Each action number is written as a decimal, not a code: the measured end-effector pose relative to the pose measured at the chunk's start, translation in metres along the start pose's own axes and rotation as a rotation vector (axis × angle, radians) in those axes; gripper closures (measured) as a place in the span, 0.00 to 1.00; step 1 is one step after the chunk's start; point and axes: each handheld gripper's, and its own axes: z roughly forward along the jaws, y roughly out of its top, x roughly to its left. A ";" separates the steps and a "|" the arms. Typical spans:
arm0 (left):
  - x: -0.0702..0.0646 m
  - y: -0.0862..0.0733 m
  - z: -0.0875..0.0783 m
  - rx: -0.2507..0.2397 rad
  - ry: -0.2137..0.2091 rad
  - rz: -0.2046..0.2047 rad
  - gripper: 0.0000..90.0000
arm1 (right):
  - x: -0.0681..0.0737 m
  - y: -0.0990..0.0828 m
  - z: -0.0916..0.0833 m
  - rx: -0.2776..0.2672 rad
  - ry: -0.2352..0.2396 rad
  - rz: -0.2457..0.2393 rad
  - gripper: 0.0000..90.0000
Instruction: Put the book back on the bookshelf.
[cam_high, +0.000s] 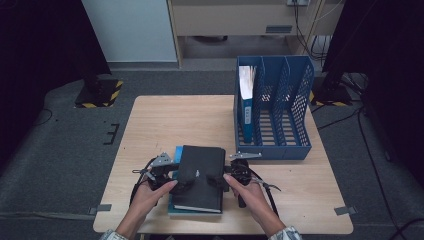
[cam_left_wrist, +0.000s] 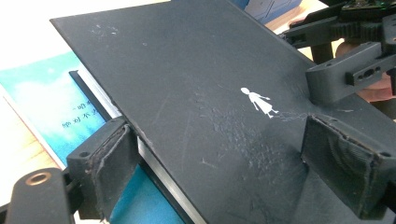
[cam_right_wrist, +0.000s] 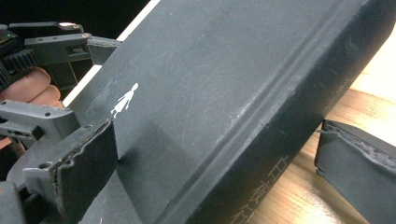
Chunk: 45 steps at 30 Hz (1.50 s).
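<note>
A black hardcover book (cam_high: 200, 175) lies partly on a teal book (cam_high: 172, 207) near the table's front edge. My left gripper (cam_high: 177, 184) grips its left page edge. In the left gripper view one pad (cam_left_wrist: 109, 172) sits under the cover against the pages and the other (cam_left_wrist: 345, 163) on top of the cover (cam_left_wrist: 196, 93), lifted above the teal book (cam_left_wrist: 51, 107). My right gripper (cam_high: 221, 179) straddles the spine side, open. In the right gripper view one pad (cam_right_wrist: 88, 163) rests by the cover (cam_right_wrist: 243, 84), and the other (cam_right_wrist: 359, 163) stands apart from the spine over bare wood.
A blue three-slot file rack (cam_high: 274, 107) stands at the table's back right, with a blue-and-white folder (cam_high: 246, 95) upright in its left slot. The wooden table (cam_high: 170, 120) is bare at the back left. A stand with a striped base (cam_high: 100, 92) is on the floor beyond.
</note>
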 end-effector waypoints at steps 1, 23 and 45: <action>0.000 0.000 0.000 0.000 0.000 0.000 0.12 | 0.000 0.000 0.000 0.000 0.000 0.000 0.00; 0.002 0.001 -0.003 0.004 -0.011 0.004 0.12 | 0.002 0.009 0.005 0.053 0.009 0.033 0.01; 0.012 0.008 -0.026 -0.042 0.001 -0.037 0.45 | 0.019 0.032 -0.005 0.073 -0.049 -0.052 0.09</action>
